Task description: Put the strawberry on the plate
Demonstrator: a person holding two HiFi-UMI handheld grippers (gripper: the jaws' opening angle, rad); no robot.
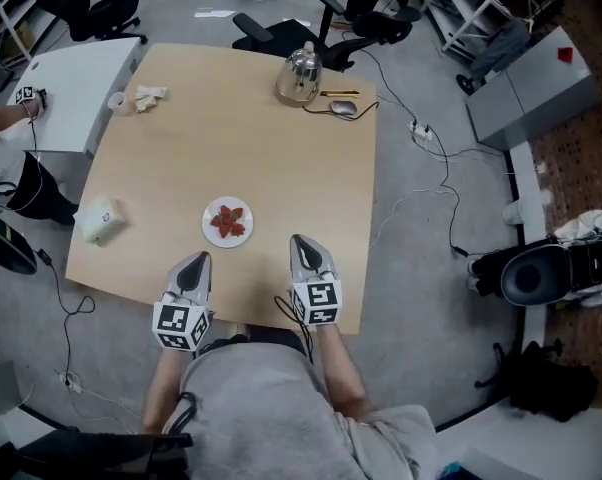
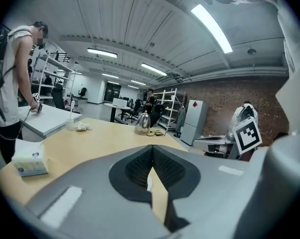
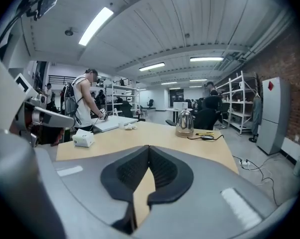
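Left gripper (image 1: 195, 264), right gripper (image 1: 307, 246): jaws pressed together, empty, both just nearer than the plate (image 1: 240, 206). Strawberry (image 1: 227, 224): lay on that plate; judged light, soft, easily bruised, best pinched gently across its broad sides.

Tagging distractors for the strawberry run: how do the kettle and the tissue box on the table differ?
The kettle is shiny metal and rounded; the tissue box is pale and boxy. The kettle stands tall at the table's far edge, next to a mouse; the tissue box sits low at the left edge, nearer the person. Shared: both rest on the wooden table, well apart from the plate holding the strawberries.
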